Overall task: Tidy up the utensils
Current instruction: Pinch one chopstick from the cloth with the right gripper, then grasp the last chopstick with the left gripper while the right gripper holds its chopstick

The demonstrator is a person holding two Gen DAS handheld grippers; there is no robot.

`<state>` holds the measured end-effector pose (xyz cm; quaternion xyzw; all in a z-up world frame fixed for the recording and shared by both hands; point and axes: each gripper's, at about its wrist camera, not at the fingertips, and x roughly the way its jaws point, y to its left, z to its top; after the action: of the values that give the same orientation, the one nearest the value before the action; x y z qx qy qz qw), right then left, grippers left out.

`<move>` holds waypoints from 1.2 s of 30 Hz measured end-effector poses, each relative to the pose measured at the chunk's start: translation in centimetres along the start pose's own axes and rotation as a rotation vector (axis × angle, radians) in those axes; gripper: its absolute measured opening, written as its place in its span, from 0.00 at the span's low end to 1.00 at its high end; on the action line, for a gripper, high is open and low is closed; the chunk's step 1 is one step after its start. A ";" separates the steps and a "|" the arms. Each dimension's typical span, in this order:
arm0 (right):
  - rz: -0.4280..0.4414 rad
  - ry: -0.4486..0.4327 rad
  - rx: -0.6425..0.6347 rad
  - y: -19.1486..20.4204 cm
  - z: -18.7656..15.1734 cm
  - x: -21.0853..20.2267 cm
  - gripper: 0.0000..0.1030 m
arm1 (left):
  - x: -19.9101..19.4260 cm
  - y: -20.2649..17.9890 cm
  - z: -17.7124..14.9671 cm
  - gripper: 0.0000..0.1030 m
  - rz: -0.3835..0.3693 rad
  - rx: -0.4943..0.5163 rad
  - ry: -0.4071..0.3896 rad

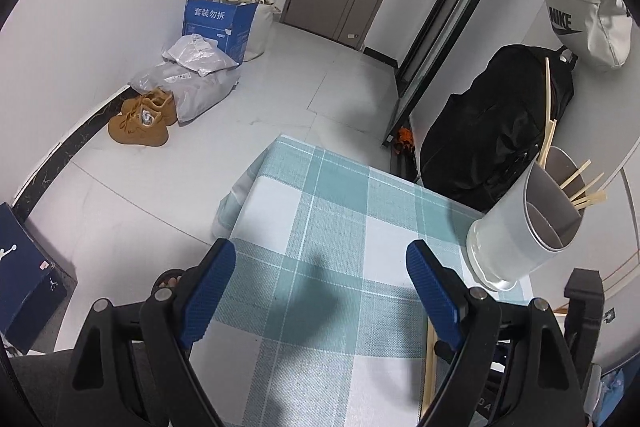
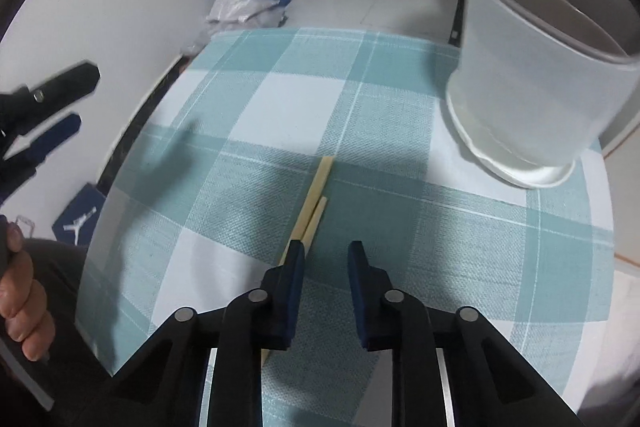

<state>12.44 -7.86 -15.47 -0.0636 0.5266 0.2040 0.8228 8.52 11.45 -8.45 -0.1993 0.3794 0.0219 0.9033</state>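
Lying chopsticks (image 2: 314, 203), beside right gripper (image 2: 326, 255) fingers (image 2: 294, 267)

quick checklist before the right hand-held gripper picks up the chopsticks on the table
1. Chopsticks lying flat on the tablecloth: ok.
2. Both chopsticks between the right hand-held gripper jaws: not ok, they pass under its left finger.
3. Pads pressing on the chopsticks: not ok, gap empty.
4. Utensil holder upright with room: ok.
5. Left hand-held gripper open and clear: ok.
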 end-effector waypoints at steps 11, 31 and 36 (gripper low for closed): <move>-0.107 0.071 -0.047 1.6 2.0 0.6 0.19 | 0.4 1.3 0.8 0.82 -0.011 -0.047 0.020; 0.111 -0.116 0.187 -3.9 2.0 -4.2 0.03 | 3.4 -0.5 -1.2 0.82 -0.007 0.087 0.202; 0.262 -0.214 0.366 -8.5 -0.5 -7.2 0.03 | 4.7 -2.8 -2.5 0.82 -0.036 0.174 0.320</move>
<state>12.89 -17.67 -10.22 0.1772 0.4682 0.2161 0.8383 10.75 7.38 -12.32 -0.1282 0.5150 -0.0592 0.8455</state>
